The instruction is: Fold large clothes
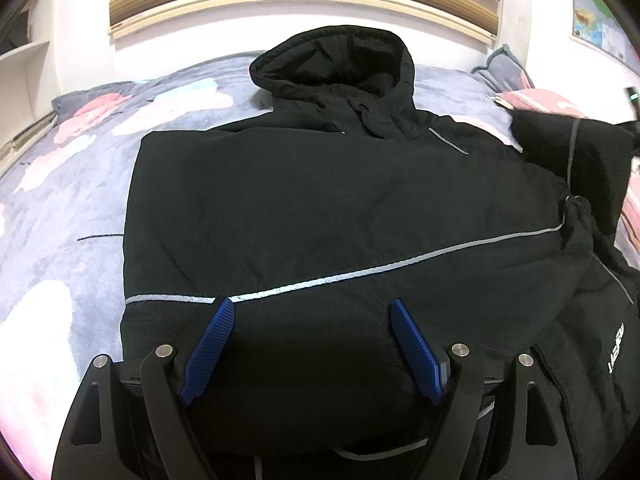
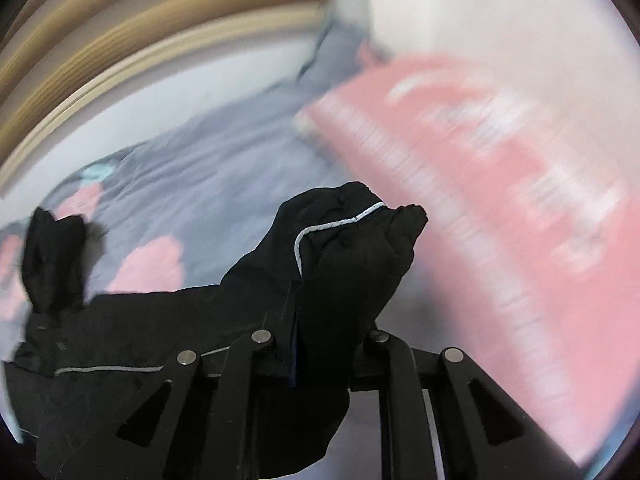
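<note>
While the black hooded jacket [image 1: 320, 200] lies spread on the bed [image 1: 60, 208] with its hood [image 1: 332, 68] toward the headboard, we judge the fold to be under way but far from finished. Its left side already ends in a straight edge, which suggests that sleeve has been turned in, though we cannot see it. Our left gripper [image 1: 312, 308] hovers over the lower part of the body near the grey reflective stripe [image 1: 360, 272], its blue pads spread wide with nothing between them. Our right gripper [image 2: 294, 312] has its jaws closed tight on the right sleeve [image 2: 344, 248], pinching the cloth near the cuff, and the sleeve is raised off the blanket; that view is heavily blurred, so finer detail is lost. As we see it, what remains is to lay this sleeve across the body, then fold the hood and the hem inward into a compact bundle.
</note>
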`<move>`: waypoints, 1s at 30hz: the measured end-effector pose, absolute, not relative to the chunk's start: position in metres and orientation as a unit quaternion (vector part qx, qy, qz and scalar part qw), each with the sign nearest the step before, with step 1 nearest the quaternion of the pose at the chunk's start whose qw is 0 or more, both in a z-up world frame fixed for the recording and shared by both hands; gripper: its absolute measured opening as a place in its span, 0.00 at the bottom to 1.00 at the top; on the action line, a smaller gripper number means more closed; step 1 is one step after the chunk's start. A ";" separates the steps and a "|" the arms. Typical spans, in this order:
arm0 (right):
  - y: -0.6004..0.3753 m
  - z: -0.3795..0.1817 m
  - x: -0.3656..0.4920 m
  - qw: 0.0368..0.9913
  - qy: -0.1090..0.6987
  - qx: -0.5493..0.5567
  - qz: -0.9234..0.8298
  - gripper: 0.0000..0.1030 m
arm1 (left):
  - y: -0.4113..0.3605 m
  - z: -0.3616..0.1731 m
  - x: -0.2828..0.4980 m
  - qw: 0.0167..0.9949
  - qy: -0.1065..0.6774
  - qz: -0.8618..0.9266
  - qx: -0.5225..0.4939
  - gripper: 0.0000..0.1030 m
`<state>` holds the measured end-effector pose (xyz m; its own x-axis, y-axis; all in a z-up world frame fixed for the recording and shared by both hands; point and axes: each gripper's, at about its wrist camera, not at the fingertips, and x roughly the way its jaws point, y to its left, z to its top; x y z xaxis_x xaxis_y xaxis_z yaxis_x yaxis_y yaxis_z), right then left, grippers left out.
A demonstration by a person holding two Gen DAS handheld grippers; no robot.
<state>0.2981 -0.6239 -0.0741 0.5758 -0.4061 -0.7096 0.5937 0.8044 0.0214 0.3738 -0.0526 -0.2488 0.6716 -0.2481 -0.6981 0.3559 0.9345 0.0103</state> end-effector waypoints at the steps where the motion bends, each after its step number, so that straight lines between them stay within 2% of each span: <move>1: -0.633 -0.065 0.286 0.876 0.359 0.118 -0.299 0.18 | -0.053 -0.249 0.374 0.911 0.370 -0.165 0.074 0.79; 4: -0.661 -0.056 0.255 0.862 0.364 0.101 -0.339 0.18 | -0.053 -0.249 0.375 0.911 0.370 -0.164 0.075 0.79; 10: -0.729 -0.113 0.215 0.818 0.416 0.159 -0.363 0.18 | -0.053 -0.250 0.375 0.911 0.370 -0.164 0.076 0.79; 12: -0.740 -0.122 0.205 0.825 0.405 0.187 -0.347 0.19 | -0.053 -0.250 0.376 0.911 0.370 -0.164 0.077 0.79; 15: -0.747 -0.119 0.198 0.837 0.386 0.216 -0.323 0.26 | -0.053 -0.250 0.376 0.911 0.370 -0.164 0.076 0.79; 17: -0.752 -0.116 0.198 0.843 0.377 0.250 -0.292 0.40 | -0.053 -0.250 0.376 0.911 0.370 -0.164 0.076 0.79; 18: -0.749 -0.115 0.202 0.846 0.369 0.263 -0.282 0.55 | -0.053 -0.250 0.376 0.911 0.370 -0.164 0.076 0.79; 19: -0.752 -0.113 0.200 0.848 0.358 0.278 -0.276 0.63 | -0.053 -0.250 0.376 0.911 0.370 -0.164 0.076 0.79; 20: -0.755 -0.113 0.201 0.845 0.351 0.290 -0.280 0.63 | -0.053 -0.250 0.376 0.911 0.370 -0.164 0.076 0.79; 21: -0.754 -0.115 0.204 0.842 0.356 0.289 -0.284 0.60 | -0.053 -0.250 0.376 0.912 0.369 -0.164 0.076 0.79; 22: -0.751 -0.118 0.211 0.838 0.368 0.273 -0.295 0.36 | -0.053 -0.251 0.376 0.911 0.369 -0.164 0.076 0.79; 23: -0.745 -0.119 0.216 0.835 0.380 0.253 -0.307 0.26 | -0.053 -0.251 0.376 0.912 0.369 -0.164 0.076 0.79; 25: -0.726 -0.115 0.219 0.842 0.386 0.222 -0.305 0.18 | -0.053 -0.251 0.376 0.912 0.369 -0.164 0.076 0.79; 30: -0.651 -0.083 0.233 0.874 0.388 0.178 -0.234 0.17 | -0.053 -0.251 0.377 0.910 0.372 -0.164 0.078 0.79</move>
<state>0.2327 -0.6508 -0.0833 0.5900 -0.2706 -0.7607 0.5473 0.8267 0.1303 0.3768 -0.0534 -0.2509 0.6693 -0.2406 -0.7029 0.3562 0.9342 0.0194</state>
